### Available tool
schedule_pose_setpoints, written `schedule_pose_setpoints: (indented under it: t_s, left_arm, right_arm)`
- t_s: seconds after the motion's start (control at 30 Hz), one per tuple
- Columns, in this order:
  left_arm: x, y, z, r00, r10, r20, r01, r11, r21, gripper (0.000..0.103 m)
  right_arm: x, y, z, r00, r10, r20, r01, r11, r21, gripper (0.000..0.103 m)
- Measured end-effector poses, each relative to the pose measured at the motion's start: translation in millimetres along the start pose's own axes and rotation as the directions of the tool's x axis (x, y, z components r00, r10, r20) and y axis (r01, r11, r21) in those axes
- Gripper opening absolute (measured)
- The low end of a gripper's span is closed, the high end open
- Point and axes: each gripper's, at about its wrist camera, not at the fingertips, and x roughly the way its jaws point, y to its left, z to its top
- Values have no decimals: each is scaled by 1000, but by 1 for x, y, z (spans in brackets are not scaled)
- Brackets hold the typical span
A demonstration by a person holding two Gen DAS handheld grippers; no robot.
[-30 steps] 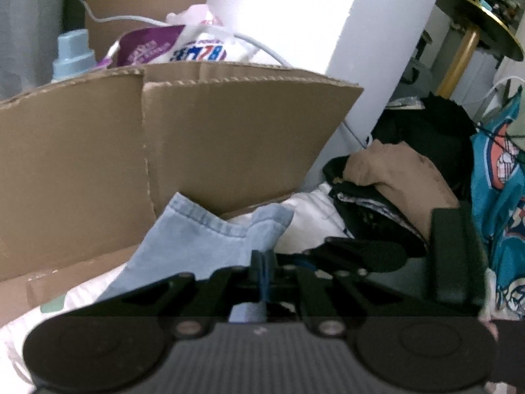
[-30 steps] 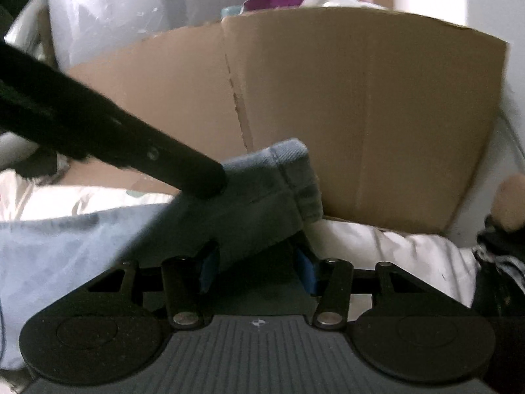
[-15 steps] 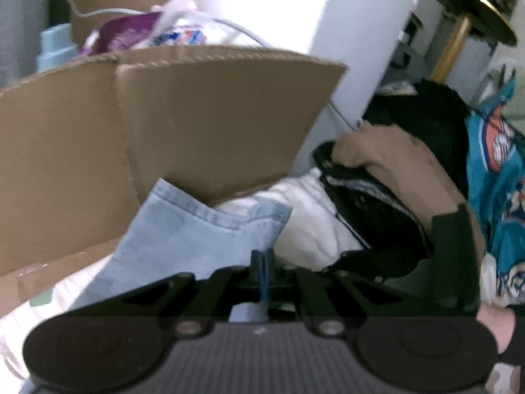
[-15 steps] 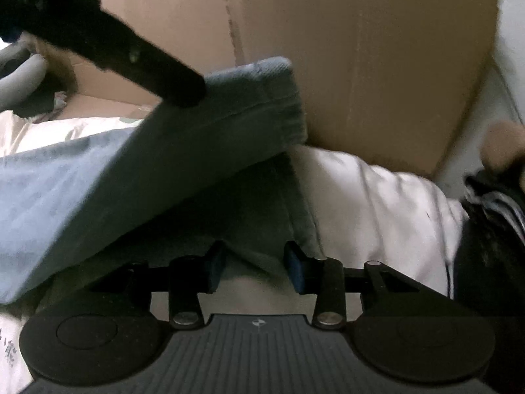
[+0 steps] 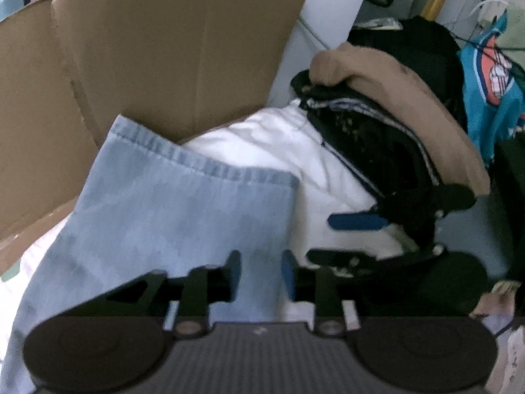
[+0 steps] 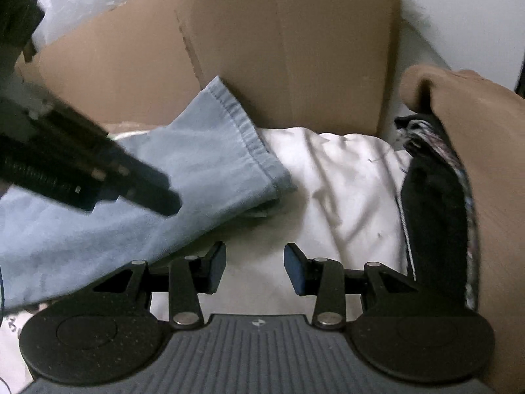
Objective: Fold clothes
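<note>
Pale denim jeans (image 5: 170, 210), stitched hem, flat

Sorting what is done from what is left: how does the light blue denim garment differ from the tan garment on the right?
The light blue denim garment lies spread flat on the white sheet; the tan garment sits heaped on top of dark clothes. The denim shows a stitched hem along its edge; the tan one shows a soft rounded fold. The denim lies in front of the cardboard box, the tan one right of it. Both lie free of the grippers.
</note>
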Motion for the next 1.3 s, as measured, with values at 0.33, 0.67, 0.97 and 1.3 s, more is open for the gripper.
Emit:
schedule_pose_setpoints:
  t_s: [0.33, 0.67, 0.97, 1.3]
  left_arm:
    - [3, -21, -47, 992, 109, -59, -103, 991, 87, 74]
    - [18, -36, -83, 952, 306, 14, -299, 917, 264, 73]
    - [-2, -28, -84, 935, 354, 25, -343, 883, 320, 39]
    - [-41, -17, -70, 964, 264, 28, -261, 923, 282, 3]
  right_arm:
    - [-11, 1, -14, 1000, 11, 11, -12, 998, 54, 46]
    - [-22, 1, -29, 1000, 15, 17, -17, 995, 102, 47]
    - [-22, 8, -36, 1000, 29, 10, -30, 992, 120, 47]
    - [-8, 24, -16, 996, 79, 38, -82, 990, 116, 47]
